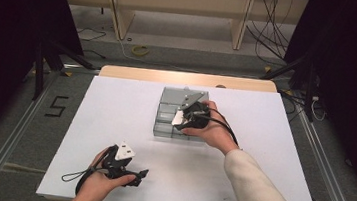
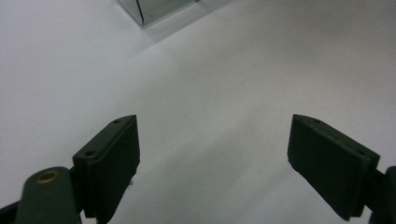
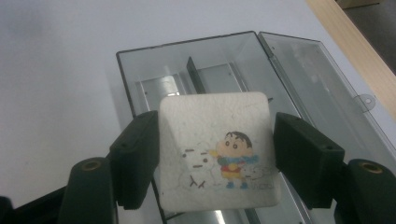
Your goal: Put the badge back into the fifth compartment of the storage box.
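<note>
My right gripper (image 3: 215, 154) is shut on a white square block (image 3: 210, 135) printed with a cartoon child and a snowman. Its two black jaws press on the block's left and right sides. The block hangs just above an open clear plastic box (image 3: 196, 74) that has dividers inside. In the high view the right gripper (image 1: 180, 119) and the block (image 1: 178, 121) sit over the box (image 1: 164, 125) at mid-table. My left gripper (image 1: 141, 174) rests near the front edge, jaws wide apart. Between the jaws of the left gripper (image 2: 215, 154) there is nothing but bare white table.
The box's hinged lid (image 3: 322, 88) lies flat open beside it, toward the table's wooden far edge (image 1: 189, 78). A corner of the box (image 2: 149, 11) appears far off in the left gripper view. The white tabletop (image 1: 109, 118) spreads left and right of the box. Cables lie on the floor beyond.
</note>
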`<state>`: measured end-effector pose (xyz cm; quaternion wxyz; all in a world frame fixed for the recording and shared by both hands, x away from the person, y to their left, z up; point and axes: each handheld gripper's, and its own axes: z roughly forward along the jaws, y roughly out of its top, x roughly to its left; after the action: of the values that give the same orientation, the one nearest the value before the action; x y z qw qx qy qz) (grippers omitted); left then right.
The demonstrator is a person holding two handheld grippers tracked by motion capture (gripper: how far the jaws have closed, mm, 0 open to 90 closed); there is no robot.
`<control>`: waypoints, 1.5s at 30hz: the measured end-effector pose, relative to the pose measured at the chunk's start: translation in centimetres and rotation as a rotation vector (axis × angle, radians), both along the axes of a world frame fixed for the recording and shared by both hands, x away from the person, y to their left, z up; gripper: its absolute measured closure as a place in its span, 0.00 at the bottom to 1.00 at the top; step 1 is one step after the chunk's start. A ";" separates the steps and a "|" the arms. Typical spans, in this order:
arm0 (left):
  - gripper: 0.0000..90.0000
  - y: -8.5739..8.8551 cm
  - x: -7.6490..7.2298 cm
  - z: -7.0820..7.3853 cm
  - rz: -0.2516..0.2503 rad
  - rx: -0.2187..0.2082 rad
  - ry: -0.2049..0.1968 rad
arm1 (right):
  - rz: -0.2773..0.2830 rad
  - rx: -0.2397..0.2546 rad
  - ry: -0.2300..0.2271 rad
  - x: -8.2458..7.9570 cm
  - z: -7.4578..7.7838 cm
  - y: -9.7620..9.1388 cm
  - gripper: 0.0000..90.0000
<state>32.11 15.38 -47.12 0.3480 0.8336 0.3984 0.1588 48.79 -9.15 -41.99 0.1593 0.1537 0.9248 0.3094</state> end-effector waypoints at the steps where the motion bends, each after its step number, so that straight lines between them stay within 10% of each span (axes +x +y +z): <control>1: 0.18 0.0 0.0 0.0 0.000 0.001 0.001 | -0.004 0.000 0.001 0.1 -0.1 0.0 0.37; 45: 0.18 0.0 0.0 0.0 -0.002 0.002 0.002 | -0.042 -0.060 0.065 1.3 -1.8 0.5 0.38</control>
<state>32.15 15.37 -47.14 0.3469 0.8345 0.3979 0.1582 50.09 -8.70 -43.81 0.1402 0.1782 0.9349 0.2731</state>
